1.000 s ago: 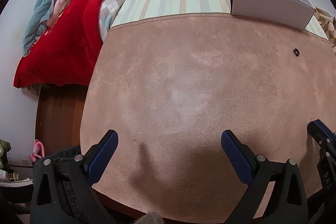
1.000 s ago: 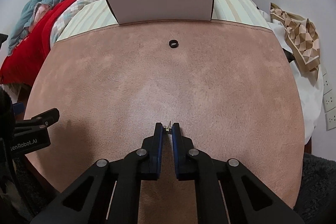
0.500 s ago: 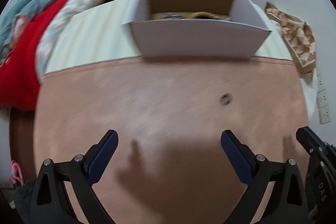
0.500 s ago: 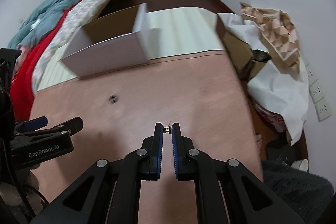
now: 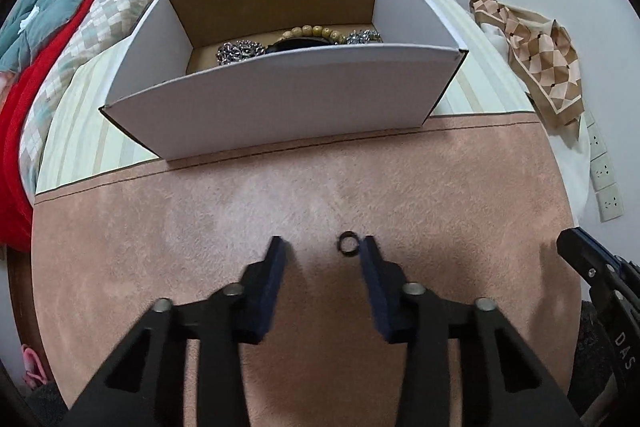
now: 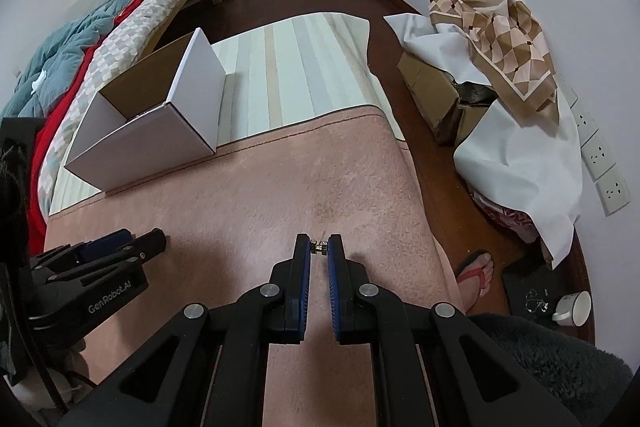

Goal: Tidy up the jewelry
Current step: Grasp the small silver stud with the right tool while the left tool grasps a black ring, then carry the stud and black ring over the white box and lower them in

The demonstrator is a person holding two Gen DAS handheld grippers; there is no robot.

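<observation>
A small black ring [image 5: 348, 240] lies on the pink cloth [image 5: 200, 247]. My left gripper [image 5: 323, 249] is open, its jaws either side of the ring, the right fingertip [image 5: 369, 247] almost touching it. Behind stands an open white cardboard box [image 5: 280, 99] holding a wooden bead bracelet [image 5: 312, 31] and silvery jewelry [image 5: 240, 51]. My right gripper [image 6: 319, 246] is shut on a small metal earring [image 6: 319, 245], held above the pink cloth, to the right of the box [image 6: 148, 139]. The left gripper shows at the left edge of the right wrist view [image 6: 120, 247].
A striped cloth [image 6: 296, 67] lies under the box. The bed with red and teal bedding [image 5: 48, 27] is at the left. Cartons draped with white and patterned cloth [image 6: 500, 67] stand on the floor at the right, with a foot in a sandal [image 6: 476, 267] and a mug [image 6: 572, 303].
My left gripper swung right toward the box and ring, came down over the ring and narrowed its jaws. My right gripper turned right, still holding the earring.
</observation>
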